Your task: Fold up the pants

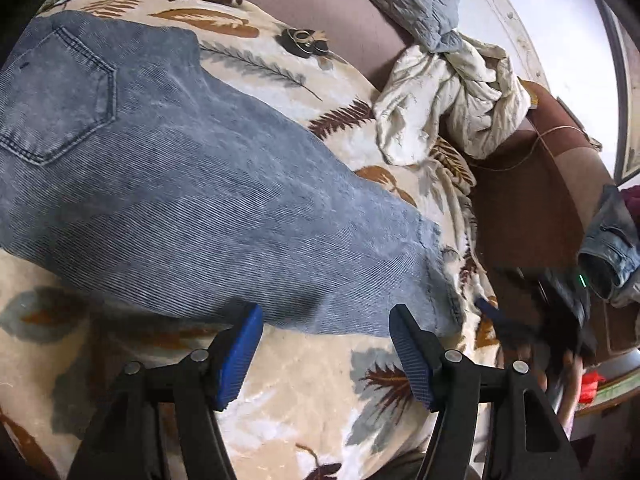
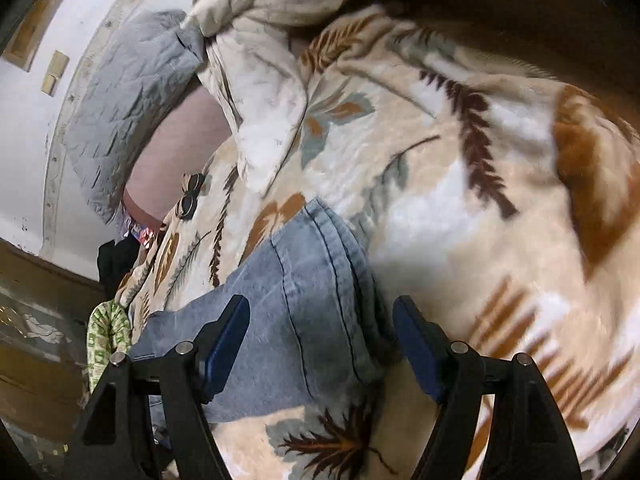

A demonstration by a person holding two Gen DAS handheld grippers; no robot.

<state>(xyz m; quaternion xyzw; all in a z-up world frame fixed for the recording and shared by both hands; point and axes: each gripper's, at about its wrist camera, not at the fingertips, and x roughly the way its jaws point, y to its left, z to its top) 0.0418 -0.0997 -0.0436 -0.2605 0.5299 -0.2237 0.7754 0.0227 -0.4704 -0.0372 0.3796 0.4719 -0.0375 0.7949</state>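
Blue-grey jeans (image 1: 192, 184) lie flat on a leaf-patterned blanket (image 1: 304, 384), back pocket at the left, leg hem toward the right. My left gripper (image 1: 326, 322) is open just above the leg's near edge, holding nothing. In the right wrist view the jeans' hem end (image 2: 316, 280) lies on the same blanket (image 2: 480, 208). My right gripper (image 2: 322, 318) is open, its fingers on either side of the hem end, not closed on it. The right gripper also shows blurred in the left wrist view (image 1: 532, 316), beside the hem.
A crumpled cream sheet (image 1: 452, 104) and a grey quilted pillow (image 1: 416, 0) lie at the far side. Black sunglasses (image 1: 304, 42) rest on the blanket. Another denim garment (image 1: 612, 248) sits at the right, on a brown sofa armrest (image 1: 532, 200).
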